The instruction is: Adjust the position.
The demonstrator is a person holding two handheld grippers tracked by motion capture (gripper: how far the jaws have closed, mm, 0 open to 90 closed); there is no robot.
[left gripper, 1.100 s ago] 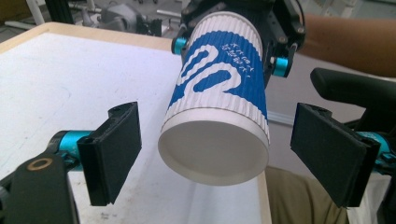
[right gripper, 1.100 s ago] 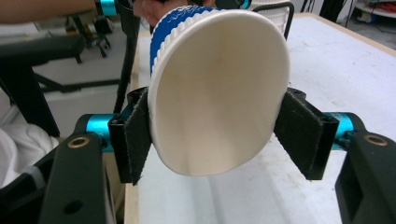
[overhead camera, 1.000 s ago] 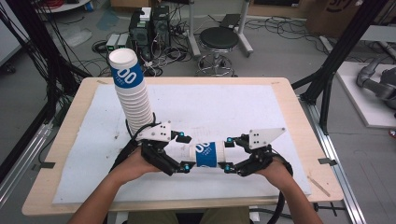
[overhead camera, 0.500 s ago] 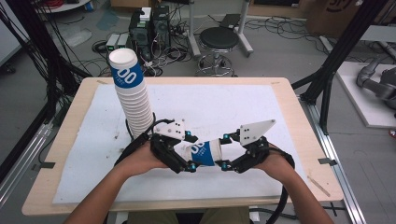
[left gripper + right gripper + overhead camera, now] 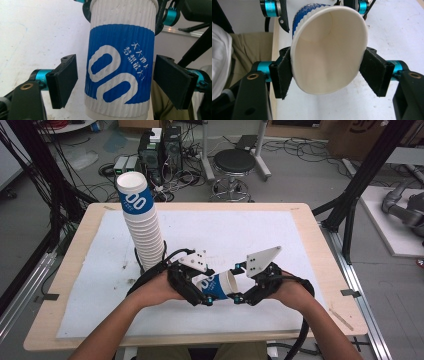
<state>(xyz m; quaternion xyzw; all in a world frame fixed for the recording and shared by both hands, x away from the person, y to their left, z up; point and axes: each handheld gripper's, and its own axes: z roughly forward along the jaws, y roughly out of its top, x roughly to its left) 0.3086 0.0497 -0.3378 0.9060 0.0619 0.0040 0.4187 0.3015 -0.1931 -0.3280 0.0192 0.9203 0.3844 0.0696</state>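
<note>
A white ribbed paper cup (image 5: 219, 285) with a blue band lies on its side in the air between both grippers. My right gripper (image 5: 328, 75) is shut on its rim (image 5: 329, 53), squeezing the mouth into an oval; its jaws have just been opening a little, and the pads (image 5: 283, 75) still touch the rim. My left gripper (image 5: 118, 82) straddles the cup's body (image 5: 120, 72) from the base end. Its jaws have just been closing, with a gap left at each pad (image 5: 65, 80). In the high view the left gripper (image 5: 204, 292) and right gripper (image 5: 241, 287) face each other.
A tall leaning stack of the same cups (image 5: 142, 227) stands on the white mat (image 5: 240, 235) just behind the left hand. The wooden table's edge (image 5: 320, 270) runs around the mat. A stool (image 5: 235, 162) and cables lie on the floor beyond.
Both hands have drawn towards each other over the mat. The left jaws have narrowed around the cup's body. The cup stays in the right gripper.
</note>
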